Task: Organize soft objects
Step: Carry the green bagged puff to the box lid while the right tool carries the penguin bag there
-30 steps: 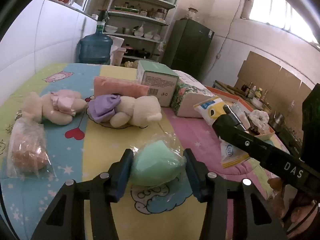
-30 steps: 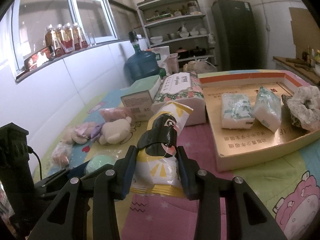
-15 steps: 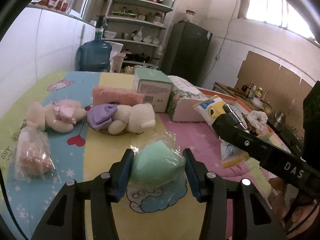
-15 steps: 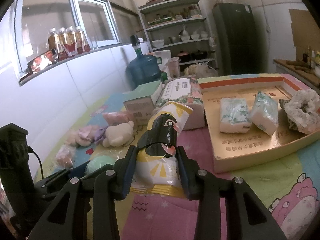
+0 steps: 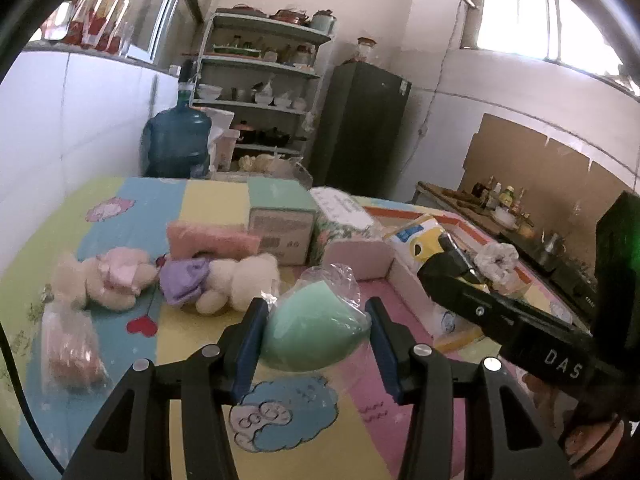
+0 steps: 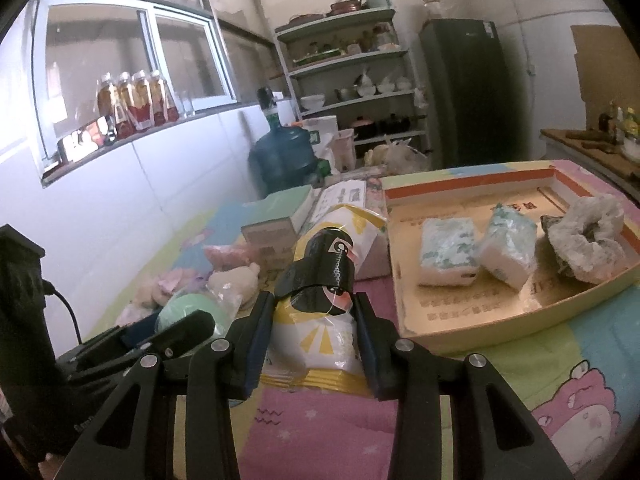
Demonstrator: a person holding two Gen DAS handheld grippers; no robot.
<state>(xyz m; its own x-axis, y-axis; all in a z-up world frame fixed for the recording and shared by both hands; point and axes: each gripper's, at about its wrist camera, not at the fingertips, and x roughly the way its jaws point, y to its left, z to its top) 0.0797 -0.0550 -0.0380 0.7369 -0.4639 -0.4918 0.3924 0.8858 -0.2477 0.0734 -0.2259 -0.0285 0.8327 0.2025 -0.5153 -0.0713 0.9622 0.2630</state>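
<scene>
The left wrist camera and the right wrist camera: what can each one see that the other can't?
Only the left wrist view shows the bagged orange item lying on the mat. Only the right wrist view shows the tray's two tissue packs and the juice bottles on the sill. Both show the bagged green sponge and the yellow-and-white packet.

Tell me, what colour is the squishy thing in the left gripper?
Mint green, wrapped in clear plastic; the left wrist view shows it best.

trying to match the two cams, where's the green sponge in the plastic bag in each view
Left wrist: green sponge at lower centre, clamped in the left gripper.
Right wrist: green sponge at lower left, behind the left gripper's fingers.
Shared landmark: blue water jug.
</scene>
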